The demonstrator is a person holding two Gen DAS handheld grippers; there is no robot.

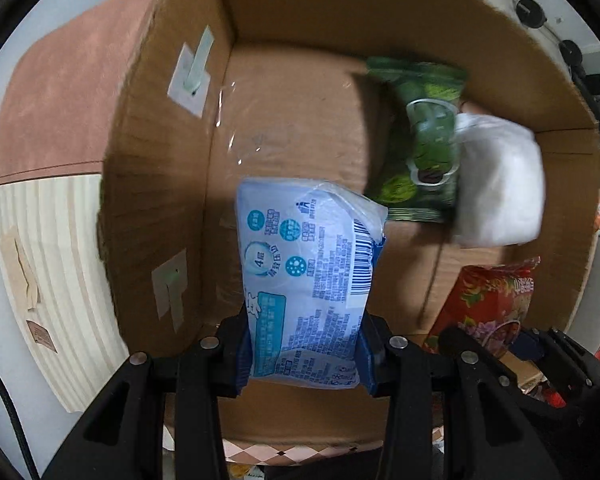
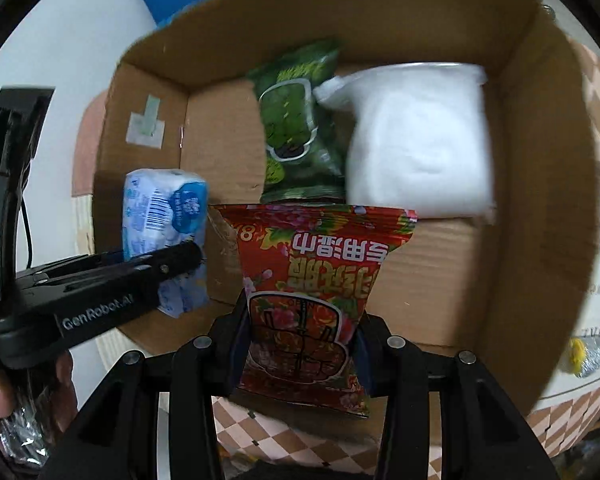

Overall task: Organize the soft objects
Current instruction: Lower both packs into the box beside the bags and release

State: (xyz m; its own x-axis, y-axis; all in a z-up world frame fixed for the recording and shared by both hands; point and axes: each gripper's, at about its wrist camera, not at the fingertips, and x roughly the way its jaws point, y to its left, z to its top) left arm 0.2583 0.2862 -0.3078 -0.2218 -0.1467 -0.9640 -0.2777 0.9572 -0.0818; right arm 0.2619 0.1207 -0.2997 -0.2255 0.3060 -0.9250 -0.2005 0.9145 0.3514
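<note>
Both hands hang over the open brown cardboard box (image 2: 540, 184), each with a soft pack clamped between its fingers: the left gripper (image 1: 306, 350) holds a pale blue plastic tissue pack (image 1: 308, 276), the right gripper (image 2: 300, 354) a red flowered foil wet-wipe pack (image 2: 312, 280). A green leafy-print wipe pack (image 2: 296, 128) and a white cottony plastic-wrapped bundle (image 2: 416, 140) already lie side by side on the box floor by the far wall. I'd lower each pack low onto bare cardboard in front of those two, blue to the left, red beside it, before letting go, so neither tips onto its neighbours. Motion blur smears the white bundle; the fingers cover the packs' lower ends, and the near box wall is largely hidden.
</note>
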